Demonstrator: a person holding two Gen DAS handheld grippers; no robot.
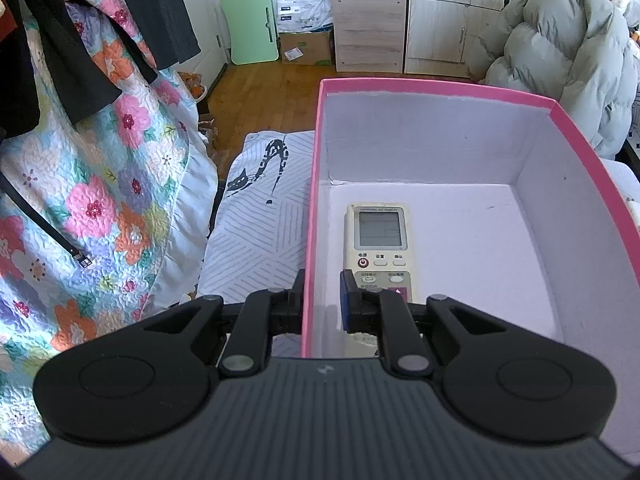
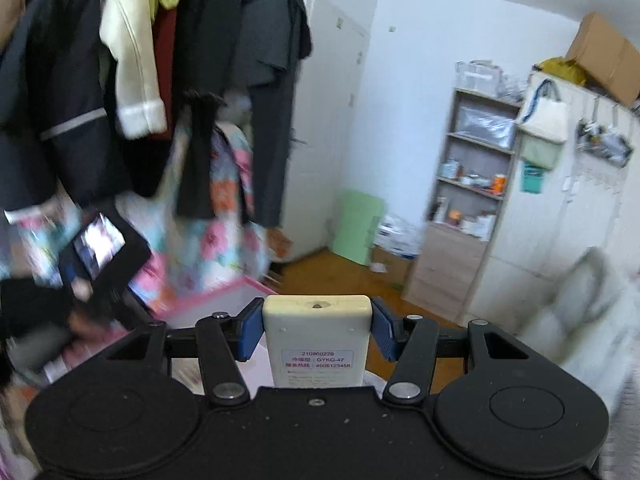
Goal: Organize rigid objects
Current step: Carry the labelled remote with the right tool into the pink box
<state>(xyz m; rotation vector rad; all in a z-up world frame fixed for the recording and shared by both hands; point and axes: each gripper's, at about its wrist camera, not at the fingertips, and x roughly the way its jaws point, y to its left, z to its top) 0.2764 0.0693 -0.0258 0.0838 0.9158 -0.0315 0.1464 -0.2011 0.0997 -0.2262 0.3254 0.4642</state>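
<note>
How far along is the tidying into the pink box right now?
Done: one remote control already lies face up on the floor of the pink box. In hand: the left gripper is clamped on the box's left wall, steadying it, while the right gripper holds a second remote, label side up. Left: that second remote is not yet in the box. Whether more items wait is not visible.

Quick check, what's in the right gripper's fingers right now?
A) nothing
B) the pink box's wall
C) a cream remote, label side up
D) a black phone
C: in the right wrist view the right gripper has its blue fingers pressed on both sides of a cream remote, with its back label facing the camera.
</note>
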